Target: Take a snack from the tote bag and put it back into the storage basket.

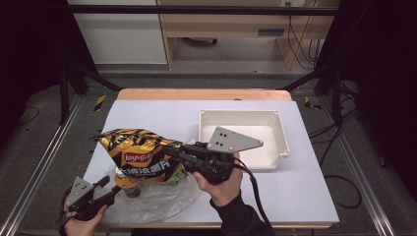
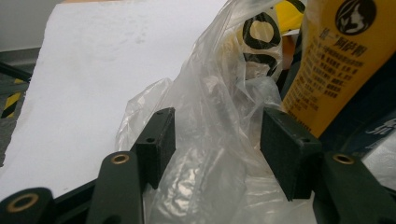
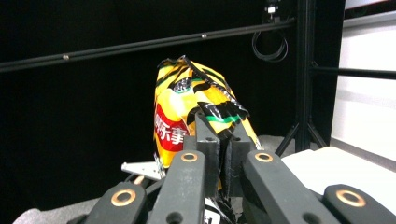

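Near the front-left of the white table (image 1: 295,187), a yellow-and-black chip bag (image 1: 140,155) is held off the surface by the right gripper (image 1: 173,153). Jaws nearly together, clamped on a crimped end of the bag; the right gripper view shows the foil pinched between the two pads (image 3: 208,144), the bag (image 3: 196,109) rising beyond them.

Long axis of the bag in the high view: roughly left to right, pinched end toward the right hand, free end pointing to the table's left edge. Printed logo faces up and toward the person.

Below the bag lies a clear plastic bag (image 1: 152,199), crumpled, close to the table's front edge. A yellow bottle (image 1: 129,183) shows inside it, partly under the chip bag. Left gripper (image 1: 114,189) sits at the front-left corner, jaws at a middling gap with a fold of clear plastic bag (image 2: 215,140) between them; pads (image 2: 156,140) appear not to press it, cannot tell for certain. Yellow bottle label (image 2: 327,70) just beyond the right pad.

Open room: bare tabletop to the right front and along the far-left strip. White tray (image 1: 282,142) stands right of centre, just beyond the right hand, well apart from the left gripper. Left table edge is near the bag's free end.
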Demonstrator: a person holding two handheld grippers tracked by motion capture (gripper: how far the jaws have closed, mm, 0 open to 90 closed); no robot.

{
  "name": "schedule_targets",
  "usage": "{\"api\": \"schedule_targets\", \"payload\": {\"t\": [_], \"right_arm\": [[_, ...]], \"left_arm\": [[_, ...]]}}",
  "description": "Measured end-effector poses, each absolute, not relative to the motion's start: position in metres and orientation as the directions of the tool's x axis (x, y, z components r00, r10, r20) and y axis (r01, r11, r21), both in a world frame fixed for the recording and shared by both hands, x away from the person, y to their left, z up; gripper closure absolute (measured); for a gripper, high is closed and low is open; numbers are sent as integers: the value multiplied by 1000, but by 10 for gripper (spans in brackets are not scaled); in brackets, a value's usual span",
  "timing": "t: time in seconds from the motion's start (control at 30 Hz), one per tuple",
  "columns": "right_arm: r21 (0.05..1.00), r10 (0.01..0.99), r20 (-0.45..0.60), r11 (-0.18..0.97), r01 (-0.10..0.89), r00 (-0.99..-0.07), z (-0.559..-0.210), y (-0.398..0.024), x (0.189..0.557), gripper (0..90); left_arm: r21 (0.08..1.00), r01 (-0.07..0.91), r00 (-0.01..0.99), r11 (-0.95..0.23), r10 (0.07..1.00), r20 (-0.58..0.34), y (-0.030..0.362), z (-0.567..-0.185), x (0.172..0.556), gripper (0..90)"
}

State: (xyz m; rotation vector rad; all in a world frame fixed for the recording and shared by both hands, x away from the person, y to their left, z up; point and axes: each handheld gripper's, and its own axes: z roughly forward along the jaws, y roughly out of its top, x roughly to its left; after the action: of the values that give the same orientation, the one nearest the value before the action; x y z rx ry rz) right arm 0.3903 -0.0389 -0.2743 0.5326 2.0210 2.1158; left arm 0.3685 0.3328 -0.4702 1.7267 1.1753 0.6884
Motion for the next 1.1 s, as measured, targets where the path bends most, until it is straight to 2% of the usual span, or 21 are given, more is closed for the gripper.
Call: {"api": "schedule_targets", "payload": {"t": [0.4,1.1], "right_arm": [[984,355,155,-139,112,-922,-250,-27,396,885],[981,381,137,-182,71,-914,-218,12,410,885]], "left_arm": [[899,416,393,-139,919,-40,332,-470,369,449],[899,416,391,-138,920,-39,333,-471,369,448]]}}
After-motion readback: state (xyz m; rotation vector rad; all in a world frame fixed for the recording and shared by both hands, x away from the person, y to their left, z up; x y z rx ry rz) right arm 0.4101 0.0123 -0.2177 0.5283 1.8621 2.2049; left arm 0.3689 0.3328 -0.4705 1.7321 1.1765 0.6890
